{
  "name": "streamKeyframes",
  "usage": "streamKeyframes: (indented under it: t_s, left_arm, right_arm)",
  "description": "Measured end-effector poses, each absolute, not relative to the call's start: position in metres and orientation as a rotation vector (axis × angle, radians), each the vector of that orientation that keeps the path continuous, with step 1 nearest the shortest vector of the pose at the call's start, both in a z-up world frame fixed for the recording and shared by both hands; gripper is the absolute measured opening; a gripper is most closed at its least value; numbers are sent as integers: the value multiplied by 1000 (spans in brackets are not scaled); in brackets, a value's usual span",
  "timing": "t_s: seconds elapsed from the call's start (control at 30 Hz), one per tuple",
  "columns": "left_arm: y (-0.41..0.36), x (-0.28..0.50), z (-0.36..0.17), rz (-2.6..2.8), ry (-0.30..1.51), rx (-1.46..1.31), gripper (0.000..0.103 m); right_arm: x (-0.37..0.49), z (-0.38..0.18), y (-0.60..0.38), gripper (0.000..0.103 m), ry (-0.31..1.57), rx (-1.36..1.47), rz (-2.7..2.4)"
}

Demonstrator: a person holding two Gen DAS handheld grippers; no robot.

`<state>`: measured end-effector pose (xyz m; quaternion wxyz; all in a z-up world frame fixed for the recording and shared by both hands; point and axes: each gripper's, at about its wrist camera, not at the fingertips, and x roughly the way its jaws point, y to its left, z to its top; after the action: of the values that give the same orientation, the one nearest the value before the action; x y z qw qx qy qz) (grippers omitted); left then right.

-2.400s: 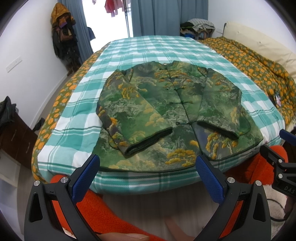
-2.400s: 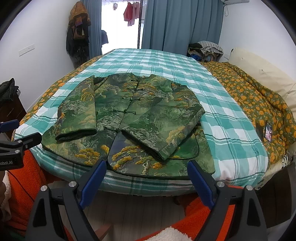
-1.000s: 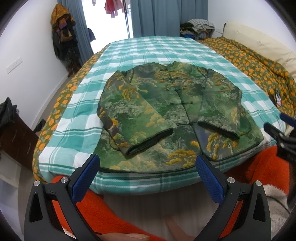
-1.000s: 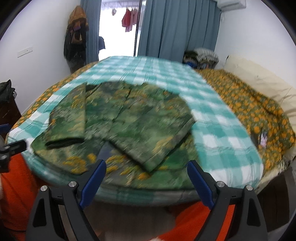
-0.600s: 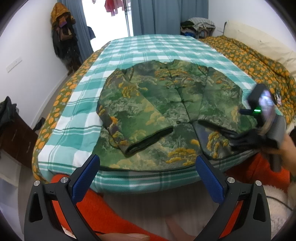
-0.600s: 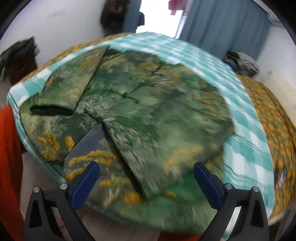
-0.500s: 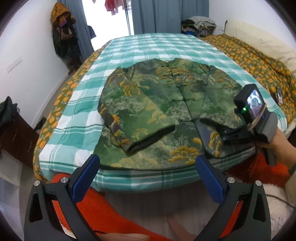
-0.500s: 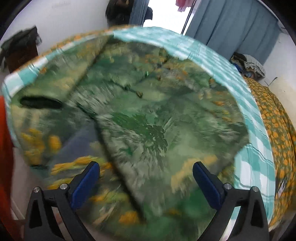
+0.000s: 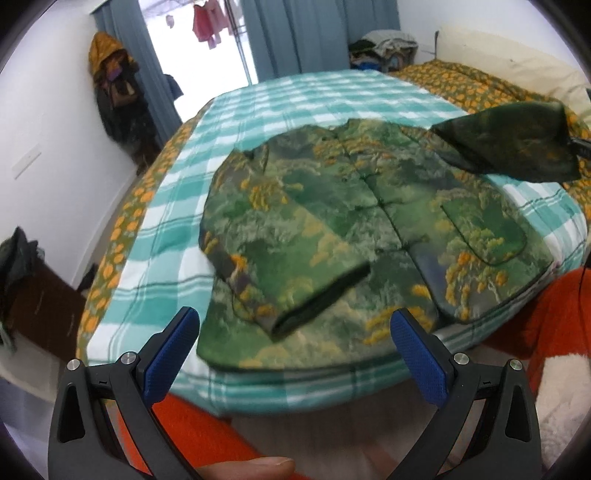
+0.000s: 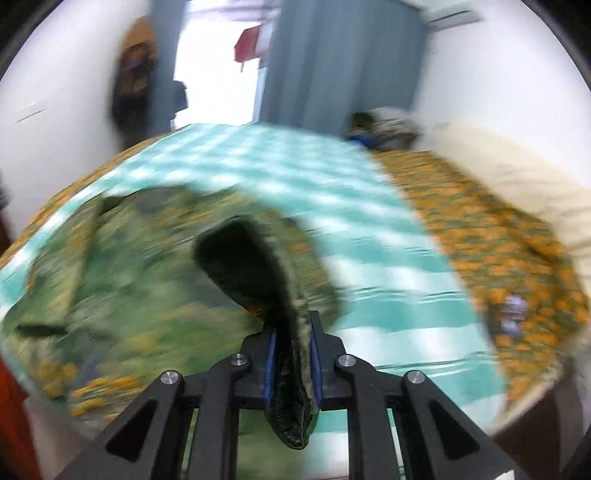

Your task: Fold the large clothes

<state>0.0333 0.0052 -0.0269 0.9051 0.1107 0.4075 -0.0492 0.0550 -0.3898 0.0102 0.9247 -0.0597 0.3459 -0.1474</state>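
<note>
Left tool (image 9: 295, 336) sits nearest, blue pads spread wide w/ nothing between them; a fingertip of the holder shows at the bottom edge under it. Just ahead of the pads is the near edge of the bed (image 9: 258, 387), covered by a teal-and-white checked sheet (image 9: 295, 99). Orange fabric (image 9: 199, 435) lies below the bed edge, betw. tool and mattress.

The jacket (image 9: 332, 236), green w/ yellow-orange pattern, lies flat on the sheet straight ahead of the left tool, front up, hem toward the tool, collar away. Its sleeve on the left tool's left side (image 9: 280, 266) is folded across the body, cuff opening pointing toward the tool. A rounded pocket (image 9: 484, 232) shows on the front panel ahead-right.

Right tool (image 10: 291, 350) is pressed together on the other sleeve (image 10: 258, 266), pinching the cuff end betw. its pads; fabric bunches through and hangs down behind the pads. In left wrist view that sleeve (image 9: 509, 144) is lifted off the jacket, held in the air far right. Right wrist view is heavily motion-blurred, detail unclear.

Beyond the jacket: orange-flowered quilt (image 9: 480, 85) to the right, blue curtains (image 9: 317, 33) and a bright doorway at the far wall.
</note>
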Motion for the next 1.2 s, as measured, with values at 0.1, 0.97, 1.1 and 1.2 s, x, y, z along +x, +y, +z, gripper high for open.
streamKeyframes:
  t_s: [0.1,0.97,1.1,1.2]
  left_arm:
    - [10,45,-27,-121,835,211,103]
    - [5,154,-129,-536,1032,324,13]
    - [34,158,-95,-473,975,222,7]
    - [75,162,-58,-404,911,111,6]
  right_arm:
    - [51,17,-456,21,687,-116,-509]
    - [-12,-77,-218,53,800,-70,1]
    - [-11,-79,-218,53,795,-69,26]
    - [-9,-82,-215,53,799,-61,21]
